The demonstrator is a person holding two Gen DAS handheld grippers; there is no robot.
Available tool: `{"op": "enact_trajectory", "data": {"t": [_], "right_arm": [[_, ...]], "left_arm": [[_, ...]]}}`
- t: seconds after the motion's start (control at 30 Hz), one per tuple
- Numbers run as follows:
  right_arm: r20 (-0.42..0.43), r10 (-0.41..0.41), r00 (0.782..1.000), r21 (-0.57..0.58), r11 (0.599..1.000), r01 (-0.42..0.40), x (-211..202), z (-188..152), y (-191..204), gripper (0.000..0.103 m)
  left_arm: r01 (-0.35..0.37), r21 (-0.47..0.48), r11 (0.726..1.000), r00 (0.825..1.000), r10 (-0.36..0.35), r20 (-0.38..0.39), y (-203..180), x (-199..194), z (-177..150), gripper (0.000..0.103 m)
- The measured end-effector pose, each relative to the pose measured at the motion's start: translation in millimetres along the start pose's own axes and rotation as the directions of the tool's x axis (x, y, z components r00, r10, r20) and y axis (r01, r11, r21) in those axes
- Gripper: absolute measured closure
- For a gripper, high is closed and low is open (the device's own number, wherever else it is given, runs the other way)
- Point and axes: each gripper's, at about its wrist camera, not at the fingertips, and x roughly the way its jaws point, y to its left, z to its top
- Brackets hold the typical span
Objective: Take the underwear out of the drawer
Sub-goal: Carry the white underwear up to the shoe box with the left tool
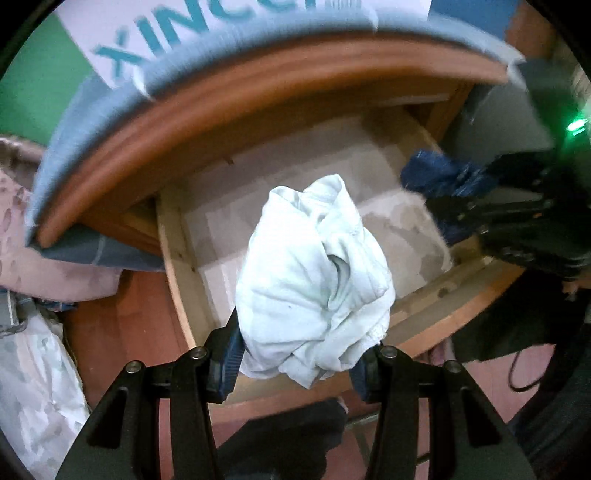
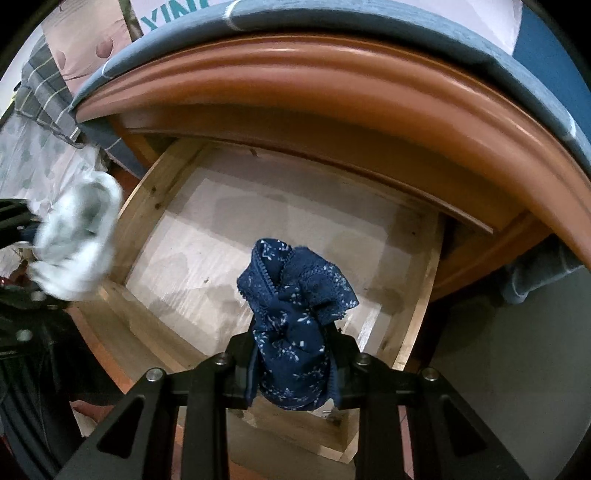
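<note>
Underwear [image 1: 314,273] in fingers [image 1: 229,354]; sign [image 1: 192,33] reads "XINC".

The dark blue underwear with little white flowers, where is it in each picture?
Left wrist view: dark blue underwear at the right, blurred, over the drawer.
Right wrist view: bottom centre, clamped in the right gripper.
Shared landmark: the open wooden drawer.

left gripper [image 1: 295,365] with white underwear [image 1: 314,280] above drawer [image 2: 147,206] left side, right gripper [image 2: 291,369] with blue underwear [image 2: 295,317] right of it, cabinet top [image 2: 332,74] far
</note>
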Motion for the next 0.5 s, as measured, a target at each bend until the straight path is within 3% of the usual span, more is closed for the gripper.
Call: {"op": "enact_trajectory", "data": {"t": [0.3,0.5], "right_arm": [[0.004,-0.007,1.000,0.021,1.000,0.007,-4,0,-4,0.075],[0.029,0.004,1.000,0.043,0.999,-0.005,-13,-2,-10,0.075]], "left_arm": [[0.032,-0.067,0.997,0.985,-0.020,0.170,14,-90,5,0.058],[-0.001,-0.116,0.993,0.948,0.038,0.316,33,-157,30,0.058]]}}
